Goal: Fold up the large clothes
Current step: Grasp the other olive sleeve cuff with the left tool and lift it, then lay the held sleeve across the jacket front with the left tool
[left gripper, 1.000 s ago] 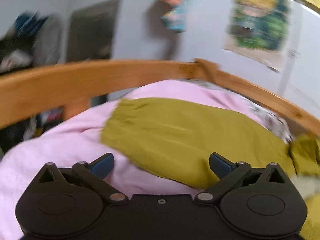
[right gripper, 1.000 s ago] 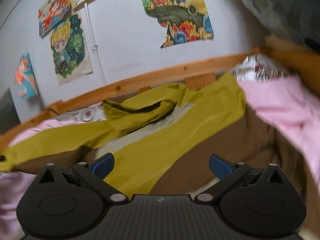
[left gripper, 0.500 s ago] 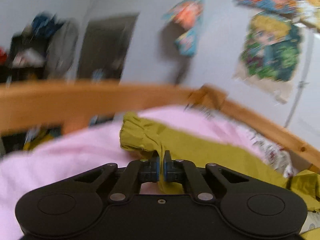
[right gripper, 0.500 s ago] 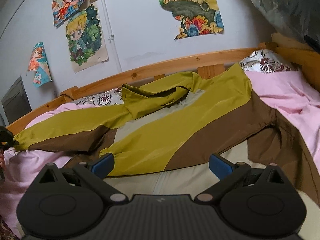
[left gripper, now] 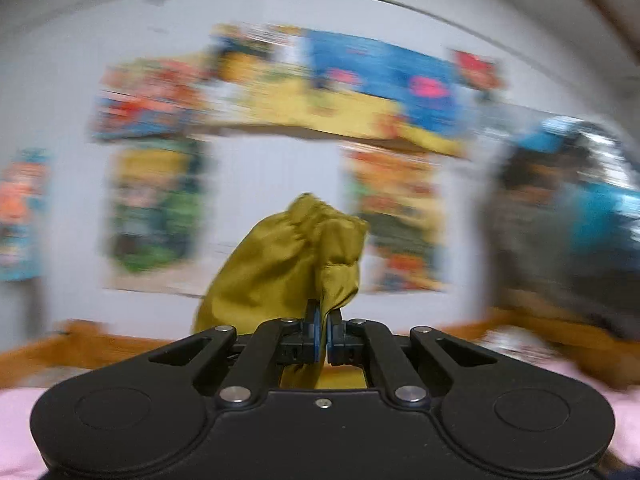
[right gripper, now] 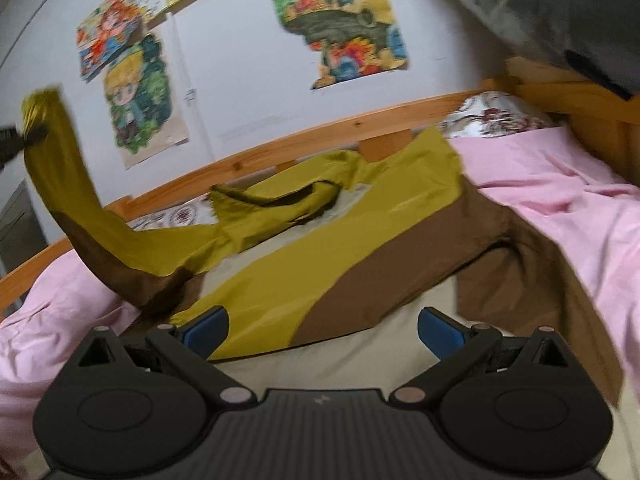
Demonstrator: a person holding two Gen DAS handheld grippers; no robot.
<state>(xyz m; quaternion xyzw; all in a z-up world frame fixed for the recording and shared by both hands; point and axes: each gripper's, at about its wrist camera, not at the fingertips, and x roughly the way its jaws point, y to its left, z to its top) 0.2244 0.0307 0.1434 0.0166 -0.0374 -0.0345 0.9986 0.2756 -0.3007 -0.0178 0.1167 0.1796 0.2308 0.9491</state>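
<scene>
A large jacket (right gripper: 320,280) in olive, brown and beige lies spread on the pink bed sheet (right gripper: 560,208). My left gripper (left gripper: 323,334) is shut on the olive sleeve cuff (left gripper: 296,256) and holds it up in the air. In the right wrist view that sleeve (right gripper: 68,184) rises to the upper left, with the left gripper (right gripper: 16,140) at the frame edge. My right gripper (right gripper: 320,330) is open and empty, low over the jacket's beige front near its hem.
A wooden bed rail (right gripper: 320,140) runs along the wall behind the jacket. A floral pillow (right gripper: 492,116) lies at the back right corner. Posters (right gripper: 340,20) hang on the white wall. The left wrist view is motion-blurred.
My left gripper closed on the sleeve cuff and lifted it high off the bed, swinging toward the wall. My right gripper came lower over the jacket and stays open.
</scene>
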